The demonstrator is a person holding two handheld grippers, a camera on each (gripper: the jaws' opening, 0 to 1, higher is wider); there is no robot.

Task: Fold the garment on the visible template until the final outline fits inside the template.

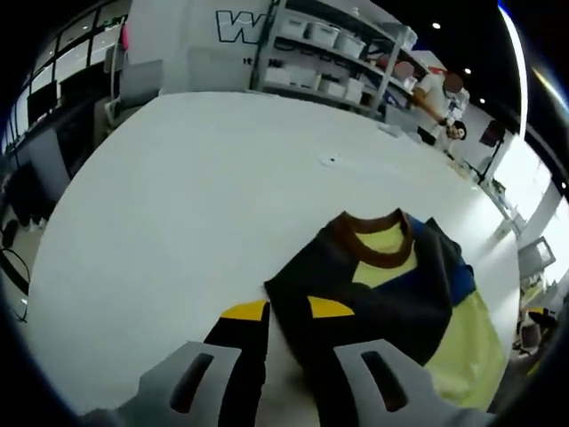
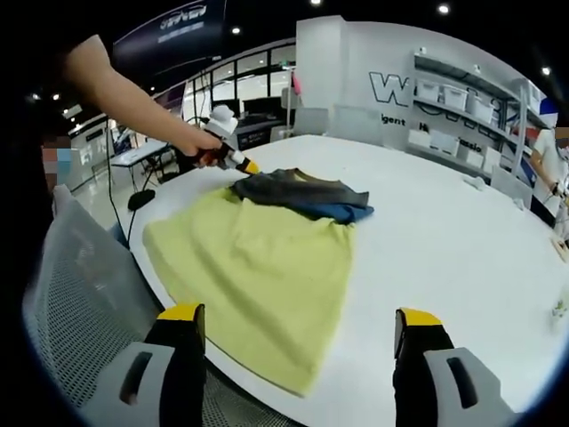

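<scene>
While the T-shirt [image 2: 267,249] is spread on the white surface [image 2: 444,240], its dark sleeve edge at 11 o'clock is clamped by the left gripper [image 1: 286,313] for folding; the right gripper [image 2: 298,325] is held released.

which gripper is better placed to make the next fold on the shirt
Probably left. The left gripper is already at the garment's dark upper part, by the brown collar. The right gripper stands open at the table edge, off the yellow hem.
</scene>
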